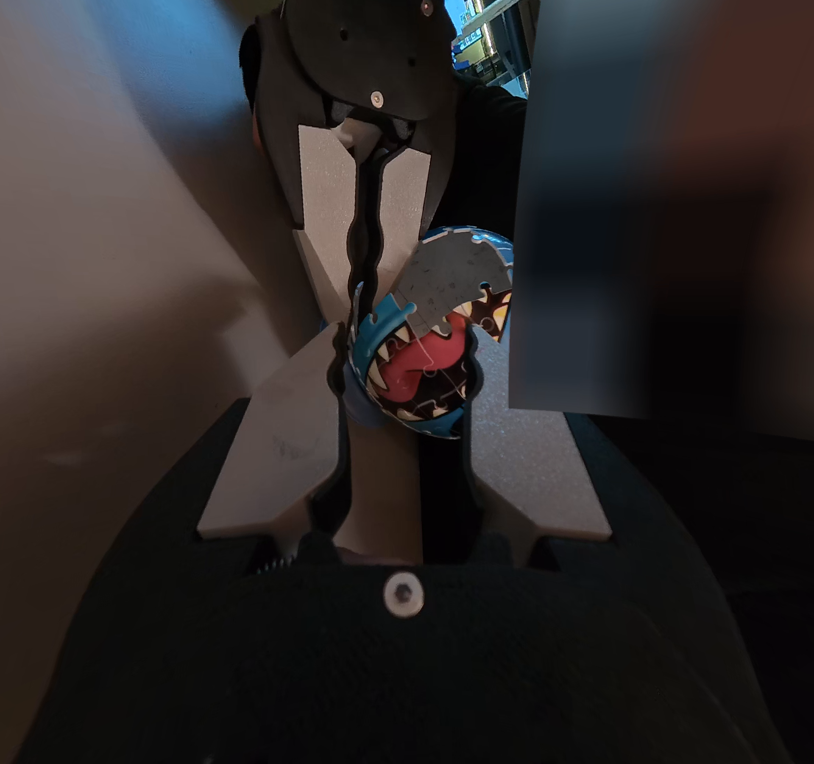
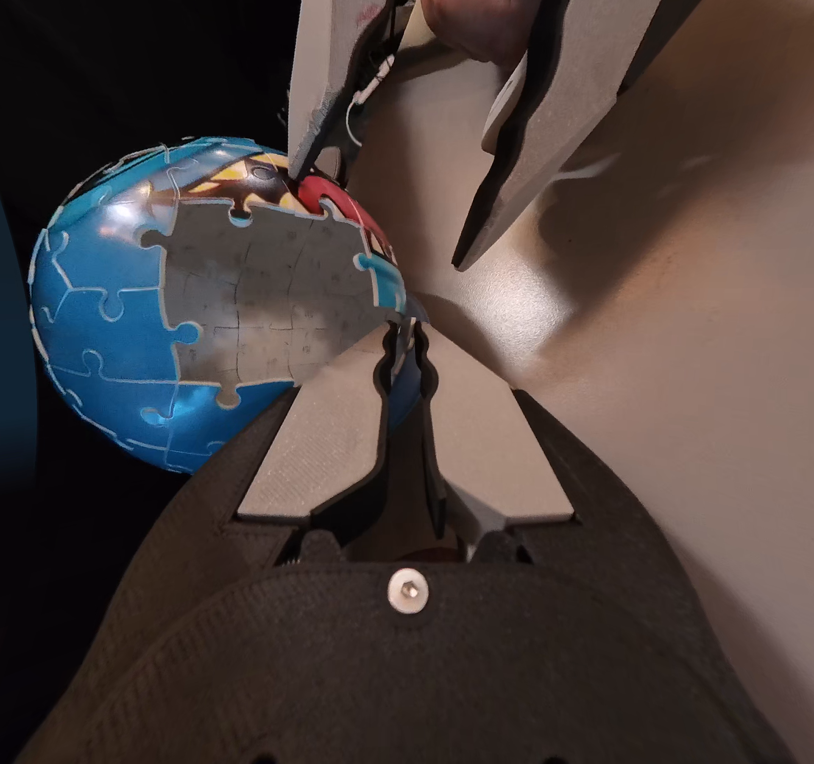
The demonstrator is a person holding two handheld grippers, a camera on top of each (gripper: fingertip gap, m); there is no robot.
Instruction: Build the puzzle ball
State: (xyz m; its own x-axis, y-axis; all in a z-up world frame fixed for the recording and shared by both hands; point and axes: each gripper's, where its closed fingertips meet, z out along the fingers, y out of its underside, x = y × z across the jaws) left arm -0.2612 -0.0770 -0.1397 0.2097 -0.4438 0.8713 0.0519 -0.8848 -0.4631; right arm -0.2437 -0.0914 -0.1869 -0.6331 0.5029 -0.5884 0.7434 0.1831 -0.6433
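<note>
The puzzle ball [image 1: 412, 368] is a partly built hollow shell, blue outside with a toothed mouth and red tongue, its grey inner side showing through a gap. It hangs in the air between the fingers of my left gripper [image 1: 405, 355], which grip its sides. My right gripper [image 1: 363, 297] comes in from above and is shut on a blue puzzle piece [image 1: 387, 311] at the rim of the gap. In the right wrist view the ball [image 2: 110, 302] is at the left, my right gripper [image 2: 403, 328] pinches the rim, and the left gripper [image 2: 379, 218] reaches down from the top.
A beige surface [image 2: 638, 346] lies behind the grippers. A hand [image 2: 475, 7] holds the left gripper's handle. Shelving [image 1: 484, 15] shows far off at the top. The left of the right wrist view is dark. About 5 centimetres separates my left fingertips from my right.
</note>
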